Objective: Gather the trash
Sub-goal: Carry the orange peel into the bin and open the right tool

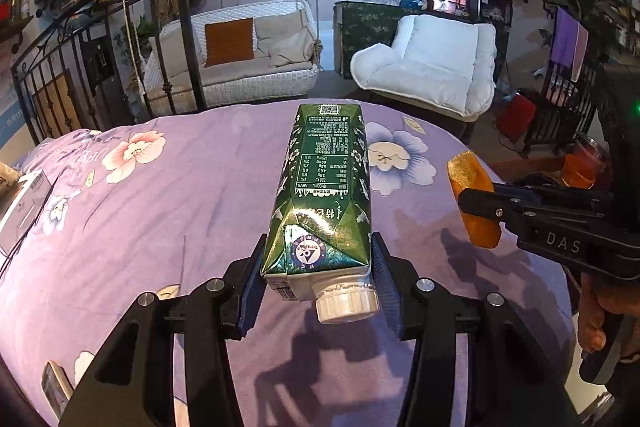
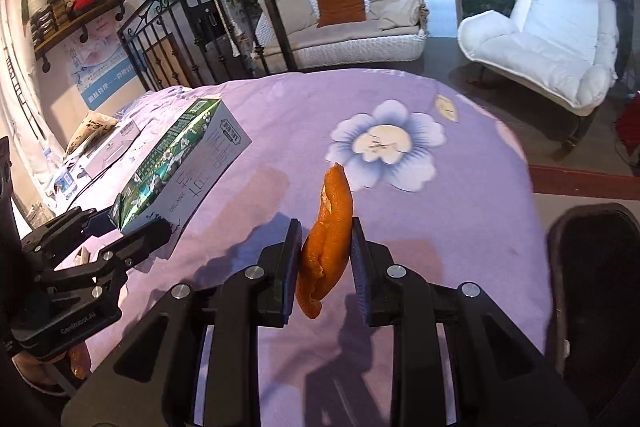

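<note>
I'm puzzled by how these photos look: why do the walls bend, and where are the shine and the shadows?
Left wrist view: a fisheye lens curves the room and blackens the corners; glare glints on the green milk carton, whose shadow falls on the purple floral bedspread. Right wrist view: same bending; the orange peel is sharp, shadows beneath.

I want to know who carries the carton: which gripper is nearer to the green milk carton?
Left. The left gripper is clamped on the green milk carton's cap end, while the right gripper holds an orange peel off to the carton's right.
</note>
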A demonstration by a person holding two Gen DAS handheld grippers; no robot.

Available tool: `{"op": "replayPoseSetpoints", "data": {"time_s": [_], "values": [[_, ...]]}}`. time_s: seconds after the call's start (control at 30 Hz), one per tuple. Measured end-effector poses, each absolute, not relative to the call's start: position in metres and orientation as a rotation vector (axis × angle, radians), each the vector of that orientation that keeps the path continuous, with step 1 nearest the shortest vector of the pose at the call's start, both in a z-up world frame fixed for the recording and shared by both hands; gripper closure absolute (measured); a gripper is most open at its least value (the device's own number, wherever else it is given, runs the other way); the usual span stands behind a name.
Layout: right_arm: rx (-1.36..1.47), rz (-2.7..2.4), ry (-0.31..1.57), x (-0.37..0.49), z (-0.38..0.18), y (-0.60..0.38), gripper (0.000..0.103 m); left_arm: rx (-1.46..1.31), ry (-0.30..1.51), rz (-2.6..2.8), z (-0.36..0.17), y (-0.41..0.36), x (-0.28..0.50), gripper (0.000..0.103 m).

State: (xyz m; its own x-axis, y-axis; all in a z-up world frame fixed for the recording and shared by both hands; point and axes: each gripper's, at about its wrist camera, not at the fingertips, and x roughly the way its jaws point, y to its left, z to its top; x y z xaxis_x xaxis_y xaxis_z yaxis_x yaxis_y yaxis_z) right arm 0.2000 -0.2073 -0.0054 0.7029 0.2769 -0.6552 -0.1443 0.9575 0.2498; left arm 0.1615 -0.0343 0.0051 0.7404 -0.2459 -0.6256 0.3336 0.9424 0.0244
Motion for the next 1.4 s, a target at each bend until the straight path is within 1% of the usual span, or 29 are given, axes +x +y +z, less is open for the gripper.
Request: {"op": "replayPoseSetpoints", "data": {"time_s": [0.27,0.6,0.9,1.07,1.13,1.17,1.2,1.27,1.4], "values": [[0.237,0.120,0.744,0.154,-0.009,-0.275,0.078,0.146,0.640,-0.408,0.003,-0.080,0.132,0.054],[0.328,-0.108,0.733,0.112,-0.023,-0.370,0.078,0.149,0.643,-0.496,-0.005,-0.121,0.115,0.054],[0.378,-0.285,0.819,0.099,-0.065,-0.430,0.078,0.168,0.648,-0.574,-0.011,-0.156,0.104,0.054],[0.413,-0.325,0.870,0.103,-0.093,-0.442,0.077,0.184,0.654,-0.603,-0.014,-0.171,0.098,0.054],[0.438,-0.329,0.884,0.105,-0.101,-0.445,0.071,0.186,0.658,-0.612,-0.014,-0.174,0.099,0.054],[0.451,-0.330,0.889,0.105,-0.105,-0.447,0.066,0.185,0.662,-0.617,-0.015,-0.176,0.099,0.054],[0.460,-0.330,0.889,0.106,-0.107,-0.448,0.057,0.184,0.665,-0.621,-0.015,-0.177,0.099,0.054],[0.466,-0.334,0.882,0.105,-0.107,-0.447,0.047,0.182,0.669,-0.626,-0.016,-0.178,0.100,0.054],[0.463,-0.329,0.864,0.103,-0.100,-0.445,0.044,0.180,0.676,-0.637,-0.017,-0.183,0.099,0.054]]}}
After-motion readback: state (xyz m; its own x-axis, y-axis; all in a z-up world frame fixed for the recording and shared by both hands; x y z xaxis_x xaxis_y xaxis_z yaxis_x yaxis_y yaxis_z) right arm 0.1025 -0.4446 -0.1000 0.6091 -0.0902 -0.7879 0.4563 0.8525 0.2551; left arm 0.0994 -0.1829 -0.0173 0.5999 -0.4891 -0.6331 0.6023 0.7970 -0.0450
